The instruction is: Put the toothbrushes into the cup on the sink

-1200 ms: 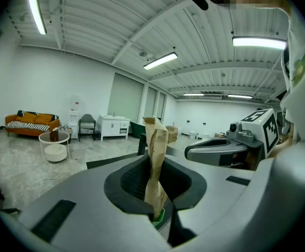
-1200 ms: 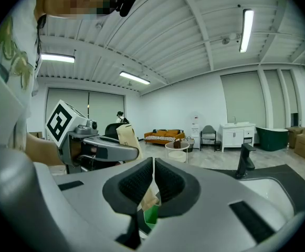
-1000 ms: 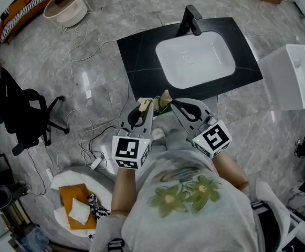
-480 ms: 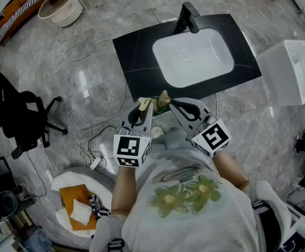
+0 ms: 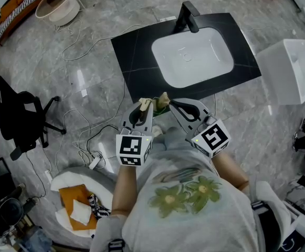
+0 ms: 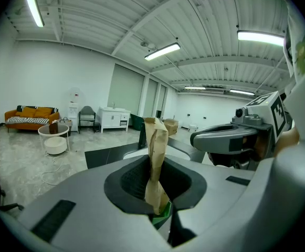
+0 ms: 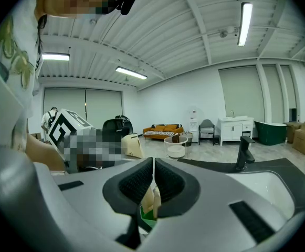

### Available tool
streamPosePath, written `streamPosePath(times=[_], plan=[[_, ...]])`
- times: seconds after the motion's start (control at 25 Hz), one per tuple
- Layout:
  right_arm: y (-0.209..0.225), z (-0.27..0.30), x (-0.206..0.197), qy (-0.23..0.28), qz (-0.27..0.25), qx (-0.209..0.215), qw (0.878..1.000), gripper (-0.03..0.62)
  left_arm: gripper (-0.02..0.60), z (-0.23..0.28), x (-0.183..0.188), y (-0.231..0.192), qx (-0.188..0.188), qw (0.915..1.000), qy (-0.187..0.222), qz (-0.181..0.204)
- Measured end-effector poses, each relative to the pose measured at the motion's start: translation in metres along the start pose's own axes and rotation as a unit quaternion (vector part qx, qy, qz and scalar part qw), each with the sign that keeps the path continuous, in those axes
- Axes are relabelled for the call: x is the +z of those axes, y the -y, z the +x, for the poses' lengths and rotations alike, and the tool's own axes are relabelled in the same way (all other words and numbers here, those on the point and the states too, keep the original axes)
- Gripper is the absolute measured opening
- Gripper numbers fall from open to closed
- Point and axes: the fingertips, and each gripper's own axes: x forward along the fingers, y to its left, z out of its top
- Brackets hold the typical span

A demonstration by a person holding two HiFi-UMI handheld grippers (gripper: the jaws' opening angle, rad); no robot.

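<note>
Both grippers meet in front of the person's chest, each holding one end of a brown paper packet [image 5: 159, 101] with a green part showing low down. My left gripper [image 5: 145, 105] is shut on its crumpled paper end, which stands up between the pads as a tall brown packet [image 6: 155, 146]. My right gripper [image 5: 171, 103] is shut on the packet [image 7: 150, 199], with only a thin edge showing between the nearly touching pads. The black counter [image 5: 136, 56] with its white basin [image 5: 193, 54] and black tap [image 5: 186, 16] lies beyond the grippers. No cup shows on it.
A white boxy unit [image 5: 291, 75] stands right of the counter. Cables [image 5: 97, 135] trail over the marble floor at the left, near a black office chair [image 5: 21, 119]. A round white side table [image 5: 58, 4] stands at the far left, and a low stool with cloths [image 5: 79, 203] below.
Only the head view has shifted a little. Both grippers keep the same hold on the packet in front of the chest.
</note>
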Motion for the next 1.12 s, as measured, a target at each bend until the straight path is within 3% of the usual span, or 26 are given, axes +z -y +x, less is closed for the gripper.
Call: streamPosePath(times=[1.12], plan=[[0.010,0.011,-0.004,0.007,-0.011,0.004,1.000,0.046,0.057,0.028,-0.048,-0.008,0.020,0.9996,-0.020,0.010]])
